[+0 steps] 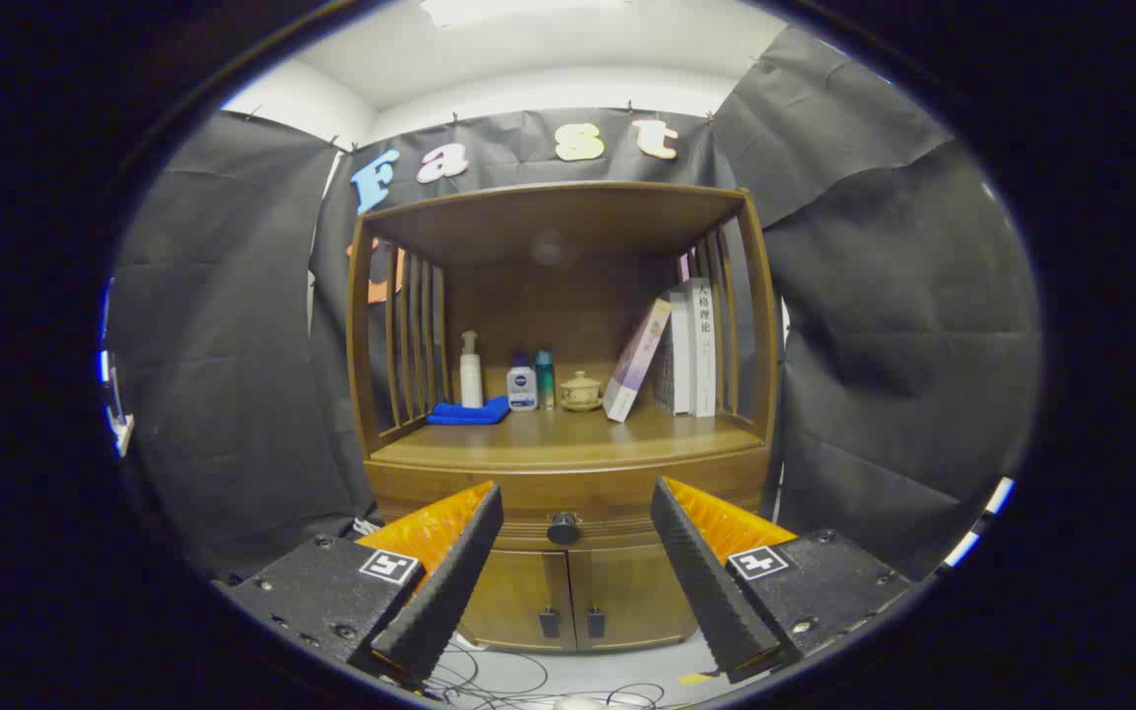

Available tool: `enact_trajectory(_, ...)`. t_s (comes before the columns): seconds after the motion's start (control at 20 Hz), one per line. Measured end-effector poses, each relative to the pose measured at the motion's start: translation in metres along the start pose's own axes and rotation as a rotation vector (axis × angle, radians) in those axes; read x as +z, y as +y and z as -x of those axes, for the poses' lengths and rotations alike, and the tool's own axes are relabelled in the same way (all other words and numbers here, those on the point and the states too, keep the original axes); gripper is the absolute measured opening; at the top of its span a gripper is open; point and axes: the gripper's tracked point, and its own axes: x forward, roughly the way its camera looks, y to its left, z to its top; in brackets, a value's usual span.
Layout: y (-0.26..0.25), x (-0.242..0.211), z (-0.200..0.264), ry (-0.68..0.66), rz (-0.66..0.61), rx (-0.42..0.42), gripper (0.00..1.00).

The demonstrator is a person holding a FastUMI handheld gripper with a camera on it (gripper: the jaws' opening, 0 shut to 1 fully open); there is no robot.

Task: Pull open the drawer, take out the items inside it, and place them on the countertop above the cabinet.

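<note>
Fingers of my gripper are spreading wide, holding nothing. Beyond them I'm seeing the drawer sitting closed, its knob between the fingertips. Farther ahead, the countertop is carrying a blue cloth, bottles, a lidded cup and books.

The tongs are wide open and hold nothing. Beyond them, between the tips, the drawer is closed, with its round knob.
</note>
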Motion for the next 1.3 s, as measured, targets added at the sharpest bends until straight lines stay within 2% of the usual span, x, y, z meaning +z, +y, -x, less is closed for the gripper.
enact_trajectory(0.85, -0.001, 0.005, 0.000, 0.005, -0.033, 0.000, 0.99)
enact_trajectory(1.3, 0.003, -0.004, -0.022, 0.002, -0.039, 0.016, 0.99)
